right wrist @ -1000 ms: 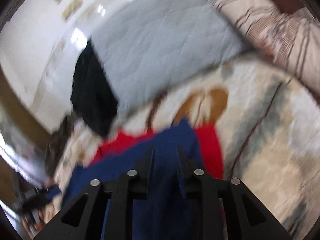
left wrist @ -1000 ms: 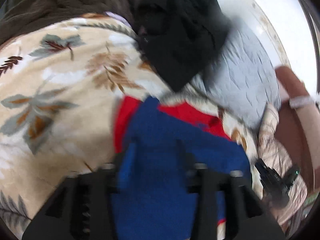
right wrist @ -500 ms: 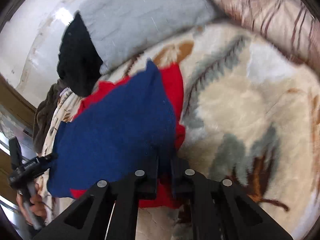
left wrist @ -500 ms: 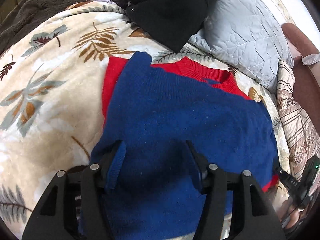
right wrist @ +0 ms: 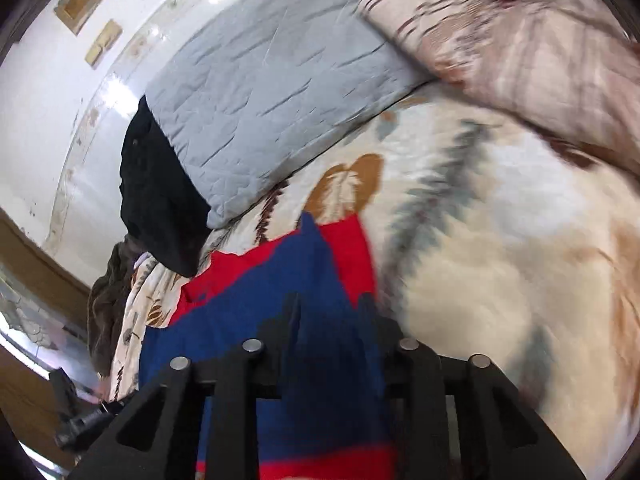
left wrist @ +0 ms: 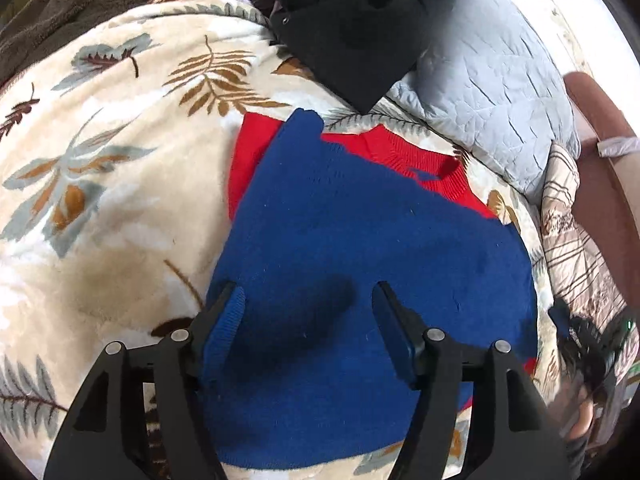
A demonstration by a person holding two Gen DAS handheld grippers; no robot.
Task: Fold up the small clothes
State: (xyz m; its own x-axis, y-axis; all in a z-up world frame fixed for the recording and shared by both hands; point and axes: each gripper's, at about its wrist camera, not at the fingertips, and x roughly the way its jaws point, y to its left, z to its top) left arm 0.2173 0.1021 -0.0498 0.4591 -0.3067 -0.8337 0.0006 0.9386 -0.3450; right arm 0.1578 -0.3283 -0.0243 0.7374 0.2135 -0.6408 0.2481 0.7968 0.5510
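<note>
A bed under a cream leaf-print blanket holds a grey quilted pillow against a white wall.

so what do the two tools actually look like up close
Both are matte black plastic. The left tool has two flat tapering fingers faced with ribbed blue pads, on angular black linkage arms with triangular cut-outs and round silver rivets. The right tool has the same black linkage and silver rivets; its fingers are blurred, so pad colour is unclear. No cables, markings or sleeves show.
</note>
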